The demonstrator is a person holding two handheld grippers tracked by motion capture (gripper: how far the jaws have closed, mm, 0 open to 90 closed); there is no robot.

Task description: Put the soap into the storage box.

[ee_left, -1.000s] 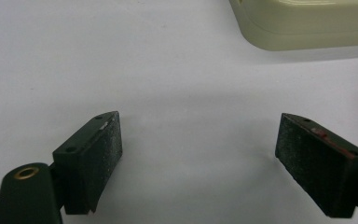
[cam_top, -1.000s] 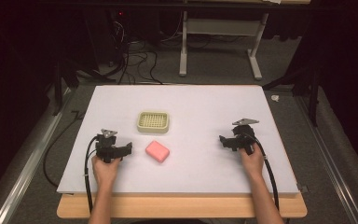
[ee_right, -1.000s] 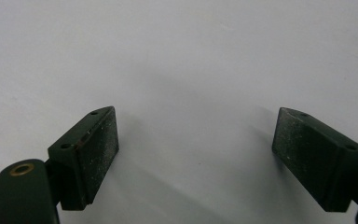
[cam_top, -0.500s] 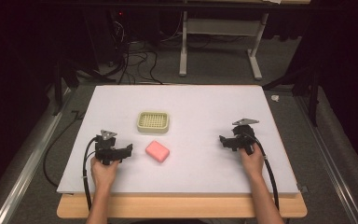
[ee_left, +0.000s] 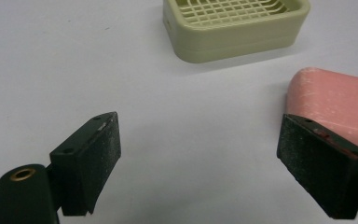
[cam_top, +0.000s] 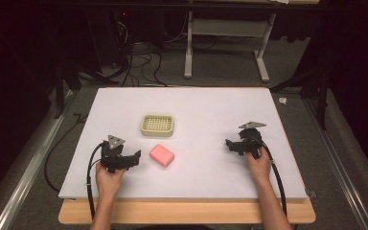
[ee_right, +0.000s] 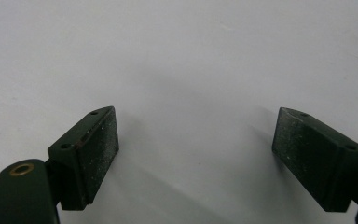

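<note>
Nothing has been picked up yet, so the work looks to be at its very start. The pink soap bar [cam_top: 162, 155] lies flat on the white bench [cam_top: 196, 105], near its front, with the pale green soap dish [cam_top: 157, 124] standing empty just behind it and apart from it. The left gripper [cam_top: 133, 158] rests low at the bench just to the left of the bar, its fingers [ee_left: 91, 161] spread wide with nothing between them; in the left gripper view the bar sits just behind the right-hand finger rather than in the gap, so the gripper is not yet lined up on it. The right gripper [cam_top: 230, 145] sits well apart on the right side of the bench, fingers [ee_right: 87, 151] also wide apart over bare surface. Judging by the layout, the likely job is to seat the bar in the dish; aligning, grasping, lifting and placing all remain.
</note>
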